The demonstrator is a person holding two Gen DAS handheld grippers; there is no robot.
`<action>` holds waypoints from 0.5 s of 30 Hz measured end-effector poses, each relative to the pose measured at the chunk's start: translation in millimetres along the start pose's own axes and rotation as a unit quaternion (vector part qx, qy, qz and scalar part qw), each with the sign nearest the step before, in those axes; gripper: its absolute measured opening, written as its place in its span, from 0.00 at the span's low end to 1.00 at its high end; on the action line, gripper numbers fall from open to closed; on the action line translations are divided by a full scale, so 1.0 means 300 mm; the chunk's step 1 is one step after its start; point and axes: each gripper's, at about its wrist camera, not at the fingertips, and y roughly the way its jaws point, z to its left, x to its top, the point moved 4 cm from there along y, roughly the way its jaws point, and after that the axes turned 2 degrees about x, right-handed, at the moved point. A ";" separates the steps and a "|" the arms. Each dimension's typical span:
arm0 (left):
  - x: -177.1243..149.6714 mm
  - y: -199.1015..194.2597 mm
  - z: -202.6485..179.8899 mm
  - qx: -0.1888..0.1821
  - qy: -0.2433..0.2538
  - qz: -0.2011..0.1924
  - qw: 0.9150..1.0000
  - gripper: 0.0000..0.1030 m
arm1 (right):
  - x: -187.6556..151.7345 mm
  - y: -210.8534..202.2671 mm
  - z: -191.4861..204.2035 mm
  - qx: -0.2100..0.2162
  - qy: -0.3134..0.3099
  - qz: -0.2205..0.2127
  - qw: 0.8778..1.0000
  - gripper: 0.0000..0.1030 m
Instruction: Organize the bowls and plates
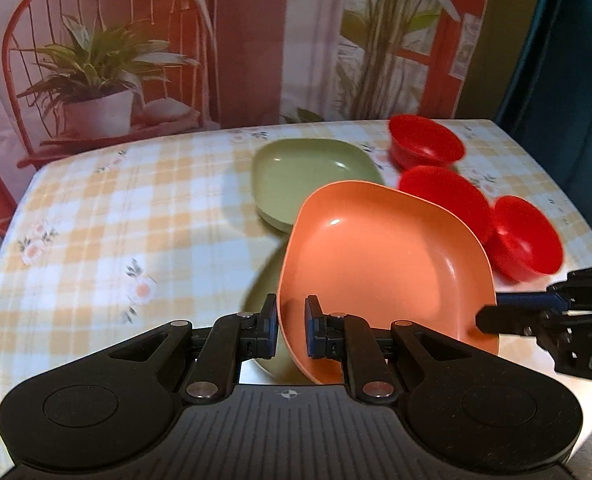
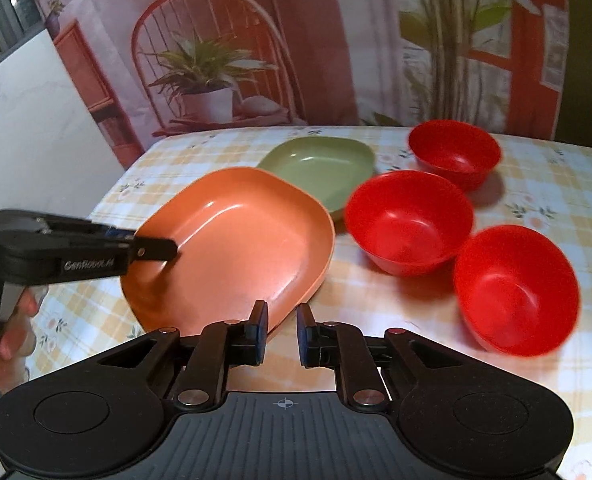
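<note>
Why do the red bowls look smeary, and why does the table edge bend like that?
Left wrist view: the three red plastic bowls are motion-blurred, the checked tablecloth bows from fisheye distortion, and glare glints on the orange square plate pinched in the left claw. Right wrist view: bowl rims smear slightly; the backdrop looks soft.
</note>
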 end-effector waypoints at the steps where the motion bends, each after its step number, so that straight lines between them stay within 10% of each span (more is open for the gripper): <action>1: 0.008 0.014 0.014 0.001 0.002 0.001 1.000 0.14 | 0.004 0.017 0.003 0.002 0.007 0.004 1.000 0.14; 15: -0.008 0.123 0.051 0.005 0.024 0.016 1.000 0.15 | -0.025 0.128 0.018 -0.010 0.028 0.040 0.999 0.15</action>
